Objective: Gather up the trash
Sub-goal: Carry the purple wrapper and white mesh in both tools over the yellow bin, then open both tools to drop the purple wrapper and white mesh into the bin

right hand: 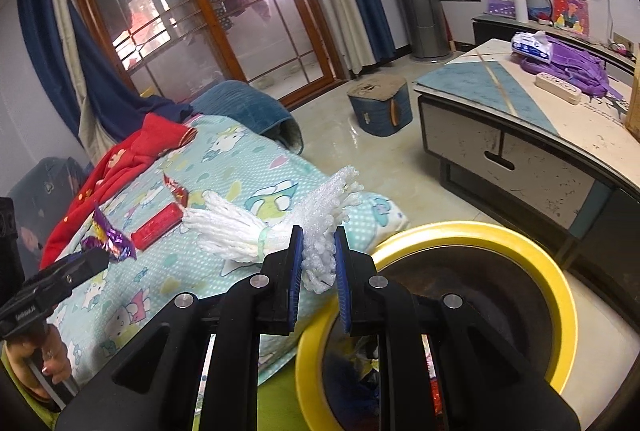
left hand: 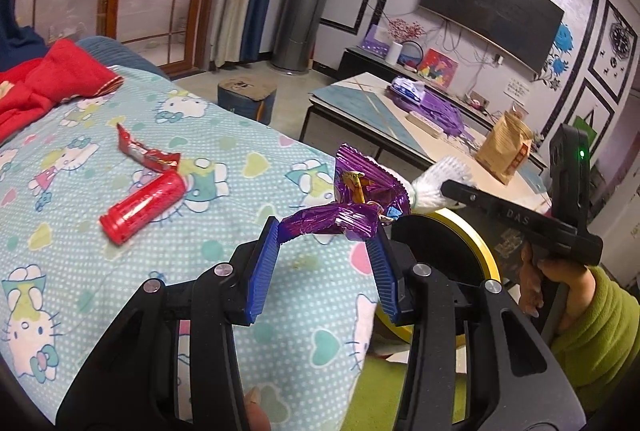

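My left gripper (left hand: pixel 324 227) is shut on a crumpled purple foil wrapper (left hand: pixel 360 191), pinched across the fingertips above the Hello Kitty blanket (left hand: pixel 120 271); the wrapper also shows in the right wrist view (right hand: pixel 110 239). My right gripper (right hand: pixel 316 243) is shut on a white foam net sleeve (right hand: pixel 320 219), held at the blanket's edge beside the yellow-rimmed trash bin (right hand: pixel 500 235). The sleeve's end also shows in the left wrist view (left hand: pixel 440 179). A red tube (left hand: pixel 144 207) and a red wrapper (left hand: pixel 144 151) lie on the blanket.
The bin's rim shows right of my left gripper (left hand: pixel 480 243), with trash inside. Red clothing (left hand: pixel 48 83) lies at the blanket's far end. A low coffee table (right hand: pixel 520 135) with a purple bag and tissues stands to the right. A small stool (right hand: pixel 380 103) stands on the floor.
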A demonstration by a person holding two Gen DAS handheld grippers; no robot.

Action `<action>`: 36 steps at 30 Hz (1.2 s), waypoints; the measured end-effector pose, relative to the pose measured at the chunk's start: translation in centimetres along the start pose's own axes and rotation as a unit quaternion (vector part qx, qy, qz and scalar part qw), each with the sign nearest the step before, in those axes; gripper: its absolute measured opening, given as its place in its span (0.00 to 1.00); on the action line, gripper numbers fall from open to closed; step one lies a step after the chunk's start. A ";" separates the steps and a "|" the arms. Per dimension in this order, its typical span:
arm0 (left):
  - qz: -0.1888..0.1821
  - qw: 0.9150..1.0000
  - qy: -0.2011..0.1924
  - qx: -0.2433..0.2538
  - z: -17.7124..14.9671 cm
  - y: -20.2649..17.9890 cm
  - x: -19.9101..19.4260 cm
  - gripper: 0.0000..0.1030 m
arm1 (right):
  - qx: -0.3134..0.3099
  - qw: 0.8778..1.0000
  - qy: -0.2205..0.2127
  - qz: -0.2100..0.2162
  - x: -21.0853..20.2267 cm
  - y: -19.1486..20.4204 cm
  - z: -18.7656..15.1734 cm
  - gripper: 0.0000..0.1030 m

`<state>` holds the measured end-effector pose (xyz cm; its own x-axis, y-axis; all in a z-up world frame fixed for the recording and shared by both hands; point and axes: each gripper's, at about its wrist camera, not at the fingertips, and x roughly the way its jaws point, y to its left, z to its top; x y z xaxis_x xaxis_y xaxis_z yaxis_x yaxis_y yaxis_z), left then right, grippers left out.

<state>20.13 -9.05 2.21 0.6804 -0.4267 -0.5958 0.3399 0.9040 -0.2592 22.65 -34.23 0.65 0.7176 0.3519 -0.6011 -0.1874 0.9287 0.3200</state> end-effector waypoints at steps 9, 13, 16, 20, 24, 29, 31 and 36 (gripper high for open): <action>-0.016 0.999 0.014 0.028 -0.4 -2.1 1.5 0.35 | 0.012 0.999 -0.010 -0.029 -1.1 -2.2 -0.2 0.15; -0.026 0.999 0.021 0.043 -0.5 -3.6 2.2 0.35 | 0.017 0.999 -0.011 -0.044 -1.5 -3.3 -0.6 0.15; -0.032 0.998 0.026 0.056 -0.7 -4.7 2.8 0.35 | 0.021 0.998 -0.012 -0.055 -1.8 -4.0 -0.8 0.15; -0.041 0.996 0.034 0.068 -1.2 -6.0 3.5 0.35 | 0.026 0.997 -0.015 -0.067 -2.2 -5.0 -1.0 0.15; -0.048 0.994 0.044 0.084 -1.8 -7.2 4.5 0.36 | 0.027 0.996 -0.016 -0.080 -2.5 -5.8 -1.2 0.15; -0.056 0.991 0.058 0.104 -2.6 -8.8 5.9 0.36 | 0.025 0.995 -0.015 -0.100 -2.8 -6.6 -1.5 0.15; -0.058 0.990 0.063 0.110 -2.9 -9.3 6.3 0.36 | 0.021 0.994 -0.014 -0.110 -2.8 -6.9 -1.6 0.15; -0.060 0.988 0.074 0.124 -3.7 -10.4 7.4 0.36 | 0.033 0.992 -0.003 -0.122 -2.7 -8.1 -1.9 0.15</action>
<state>19.25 -21.49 -2.32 0.5296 -0.5048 -0.6817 0.5731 0.8054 -0.1512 20.97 -42.51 -1.74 0.7404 0.1168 -0.6620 0.0370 0.9762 0.2137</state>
